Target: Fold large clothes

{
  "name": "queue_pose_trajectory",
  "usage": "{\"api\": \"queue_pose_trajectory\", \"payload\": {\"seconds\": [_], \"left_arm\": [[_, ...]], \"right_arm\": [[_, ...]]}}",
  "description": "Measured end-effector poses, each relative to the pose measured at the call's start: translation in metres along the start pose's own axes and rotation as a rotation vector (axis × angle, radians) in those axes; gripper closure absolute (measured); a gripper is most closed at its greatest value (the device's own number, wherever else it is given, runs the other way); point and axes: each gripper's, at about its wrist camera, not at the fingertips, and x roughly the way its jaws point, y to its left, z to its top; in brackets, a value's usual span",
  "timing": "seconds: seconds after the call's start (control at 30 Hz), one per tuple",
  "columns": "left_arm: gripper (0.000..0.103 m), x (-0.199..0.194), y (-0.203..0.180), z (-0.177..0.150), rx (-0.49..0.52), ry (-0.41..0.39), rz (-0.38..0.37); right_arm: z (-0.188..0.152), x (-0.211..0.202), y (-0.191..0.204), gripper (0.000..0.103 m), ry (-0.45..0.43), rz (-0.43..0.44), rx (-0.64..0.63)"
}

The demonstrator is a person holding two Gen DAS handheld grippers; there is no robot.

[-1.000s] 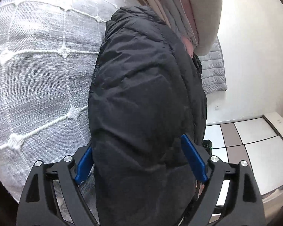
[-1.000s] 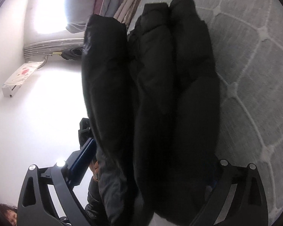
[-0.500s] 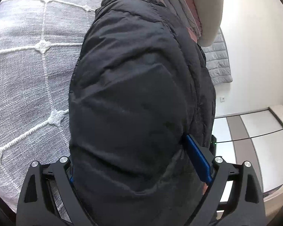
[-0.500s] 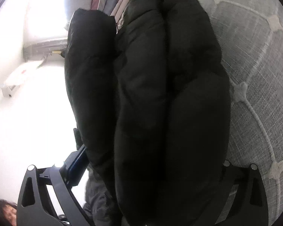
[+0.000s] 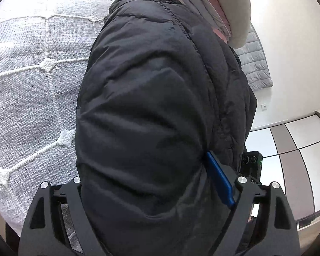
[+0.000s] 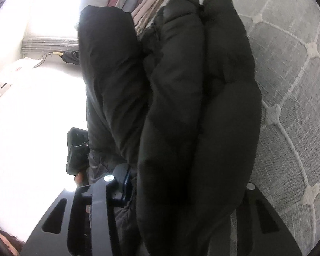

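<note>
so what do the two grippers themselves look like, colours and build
Both are matte black plastic frames with triangular cut-outs and round silver screw heads. The left gripper has a bright blue pad on its finger. The right gripper shows a sliver of the same blue. No cables, markings or sleeves are visible.

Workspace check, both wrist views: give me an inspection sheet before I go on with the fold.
Surface: grey bedspread with white stitched grid.
Job's things: black puffer jacket, bunched into thick folds, held over the bedspread.
Clutter: stacked folded fabrics beyond the jacket.
Grippers: left gripper and right gripper each clamp the jacket's bulk; only one blue pad of each shows.
Cables: nothing seen.
Surroundings: white wall, grey quilted piece, two-tone panels.
</note>
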Motion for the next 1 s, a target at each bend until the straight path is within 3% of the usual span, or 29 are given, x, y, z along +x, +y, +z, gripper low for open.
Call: {"api": "queue_pose_trajectory", "payload": {"seconds": [0.1,0.33,0.5,0.73,1.0], "left_arm": [[0.022,0.003,-0.011,-0.002,0.001,-0.002,0.004],[0.022,0.011,-0.012,-0.003,-0.018,0.001,-0.008],[0.022,0.017,-0.015,-0.003,-0.022,-0.003,-0.007],[0.022,0.019,-0.015,-0.002,-0.016,-0.006,-0.006],[0.022,0.019,-0.017,-0.004,-0.007,-0.013,0.000]], "right_arm": [[0.013,0.014,-0.008,0.047,0.009,0.013,0.026],[0.015,0.009,-0.029,0.045,-0.002,0.059,0.034],[0.016,-0.001,-0.026,0.045,-0.005,0.046,0.039],[0.014,0.009,0.008,0.046,-0.012,0.003,0.004],[0.018,0.013,0.018,0.049,-0.018,-0.032,-0.036]]}}
